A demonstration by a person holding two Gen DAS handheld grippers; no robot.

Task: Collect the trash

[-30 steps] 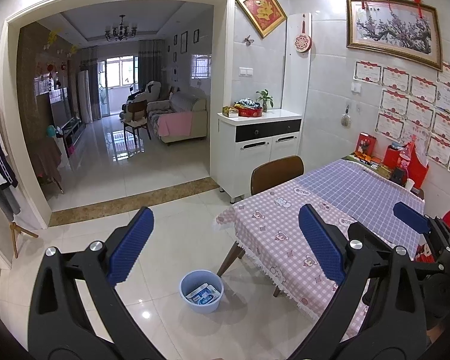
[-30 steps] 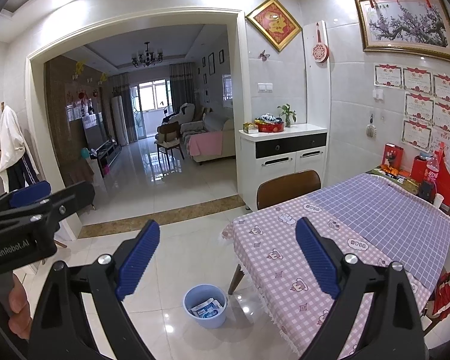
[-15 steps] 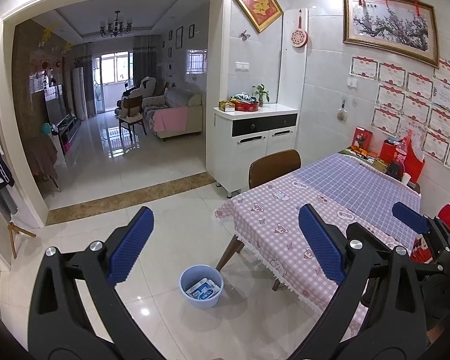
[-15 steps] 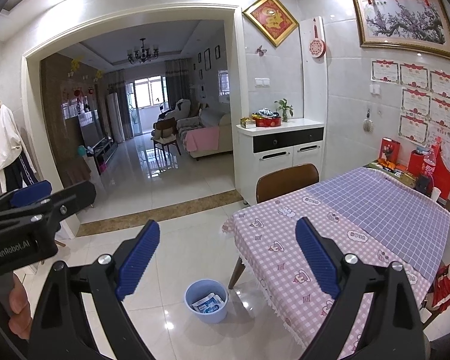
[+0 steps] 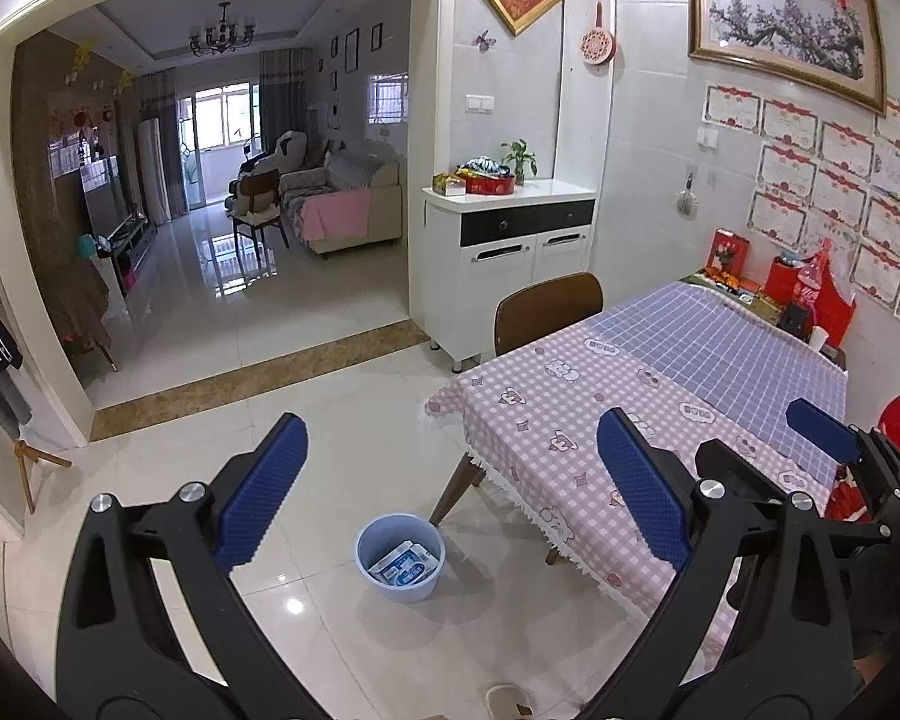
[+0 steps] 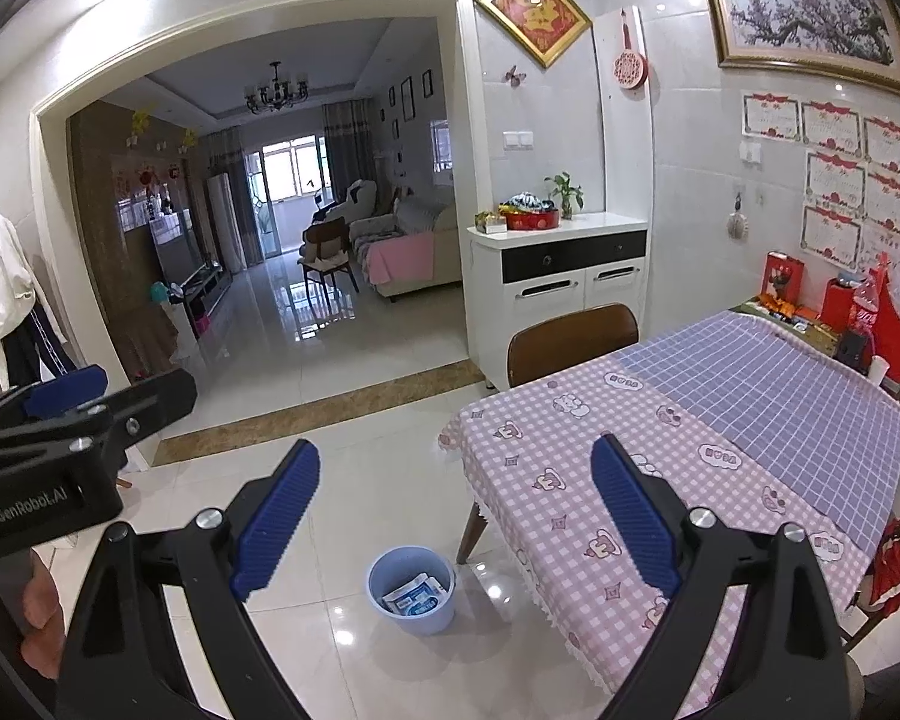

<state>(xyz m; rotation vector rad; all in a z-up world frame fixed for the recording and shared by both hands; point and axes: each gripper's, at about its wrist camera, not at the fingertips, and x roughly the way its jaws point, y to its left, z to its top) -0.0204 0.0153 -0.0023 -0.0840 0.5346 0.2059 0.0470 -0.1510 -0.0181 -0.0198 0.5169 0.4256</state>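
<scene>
Jaws wide above blue bin (image 5: 399,558)

Our left tongs (image 5: 447,489) are two matte black plastic arms, each a hollowed triangular frame with a long cut-out. Each arm ends in a deep blue pad (image 5: 262,489) with a fine ribbed texture, and a round silver screw head (image 5: 192,490) sits at each joint. Our right tongs (image 6: 455,516) are built the same: black frames, ribbed blue pads (image 6: 633,519), silver screws (image 6: 208,519). On the side of the left body, seen from the right camera, white lettering reads "GenRobot.AI" (image 6: 30,503), with small screws above it.
</scene>
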